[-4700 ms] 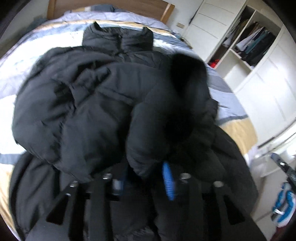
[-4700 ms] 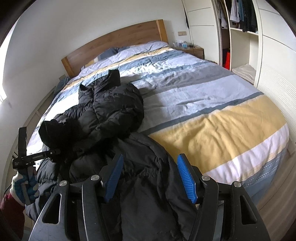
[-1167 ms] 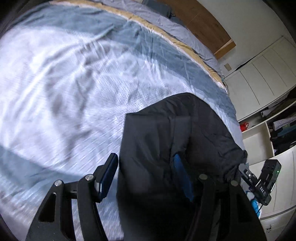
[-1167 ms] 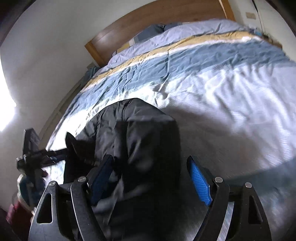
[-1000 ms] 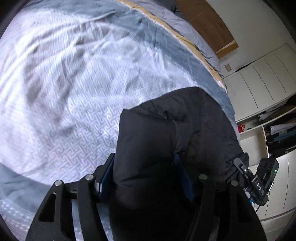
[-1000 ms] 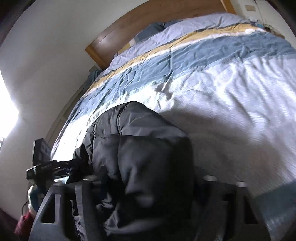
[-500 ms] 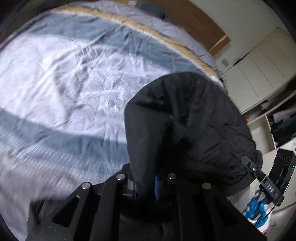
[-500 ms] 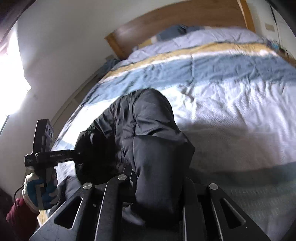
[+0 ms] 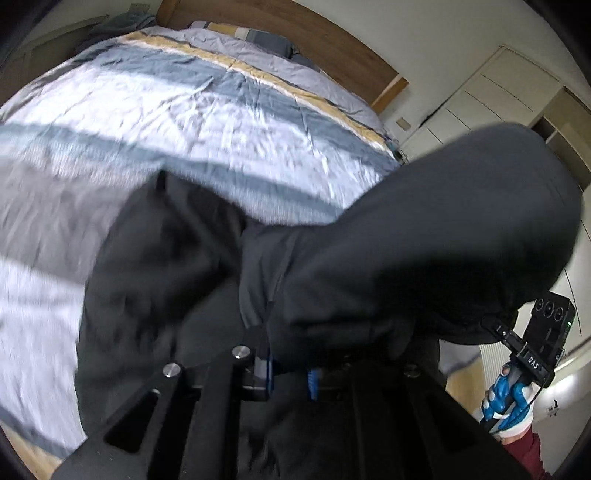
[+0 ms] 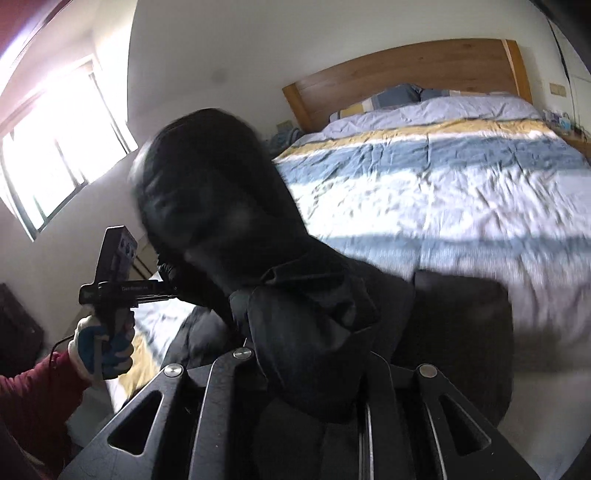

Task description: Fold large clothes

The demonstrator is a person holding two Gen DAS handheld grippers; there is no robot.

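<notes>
Black puffer jacket [image 9: 388, 258], seen from the left wrist: bunched and lifted above the striped bedcover [image 9: 184, 122], filling the lower and right part of the view, over the foot half of the bed, with the wooden headboard [image 9: 295, 33] far beyond. Clamped in the left gripper [image 9: 290, 373], blue pads [image 9: 312, 384] nearly together with a fold of the dark fabric pinched between them. A large rounded bulge of the jacket swelling up to the right, hiding part of the white wardrobe doors [image 9: 491, 103]. At the right edge, a gloved hand [image 9: 506, 398] in blue and white with a dark red sleeve, gripping the handle of the other tool.

From the right wrist: same jacket [image 10: 258, 258] hanging in a tall dark lump off the left side edge of the bed [image 10: 443, 166], part of it dragging low toward the foot. Right gripper [image 10: 314, 373] closed tight on a thick wad of the fabric, pads hidden by cloth, jaws just been closing in on it. To the left, the left gripper [image 10: 162, 288] buried in the jacket's far end, held by a gloved hand [image 10: 103, 347]. Bright window [image 10: 48, 155] behind on the left wall; pillows [image 10: 399, 94] against the headboard [image 10: 406, 70].
</notes>
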